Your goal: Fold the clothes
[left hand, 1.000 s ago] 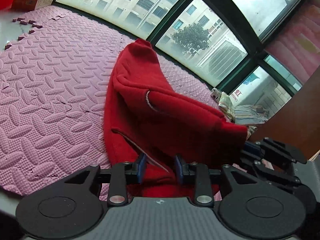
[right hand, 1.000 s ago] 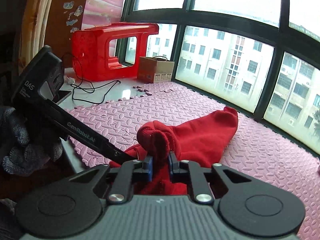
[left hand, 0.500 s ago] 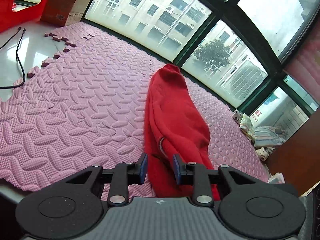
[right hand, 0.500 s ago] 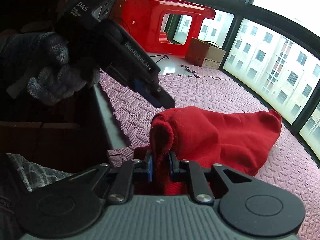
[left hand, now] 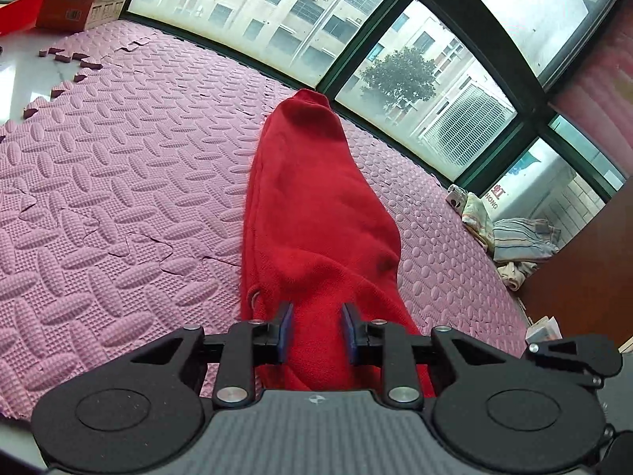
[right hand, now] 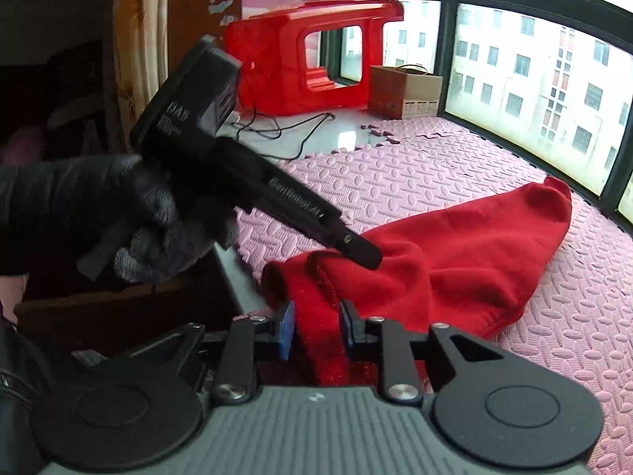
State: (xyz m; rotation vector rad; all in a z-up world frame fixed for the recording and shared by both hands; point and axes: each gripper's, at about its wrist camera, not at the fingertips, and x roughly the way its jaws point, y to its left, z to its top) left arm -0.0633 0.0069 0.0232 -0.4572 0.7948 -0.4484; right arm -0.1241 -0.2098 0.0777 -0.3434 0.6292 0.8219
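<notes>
Left gripper: jaws are parted, red fleece lies between the pads, and nothing is clamped.
Right gripper: jaws are parted too; a ribbed hem fold is draped between them, unpinched.
Red fleece garment: stretched ahead of both sets of jaws over the pink foam mat.
Gloved hand: seen left of the right jaws, wrapped round the left gripper's handle.

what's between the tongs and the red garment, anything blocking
Nothing visible. The red garment already lies between the fingers of the left tongs and of the right tongs, on the pink foam mat.
</notes>
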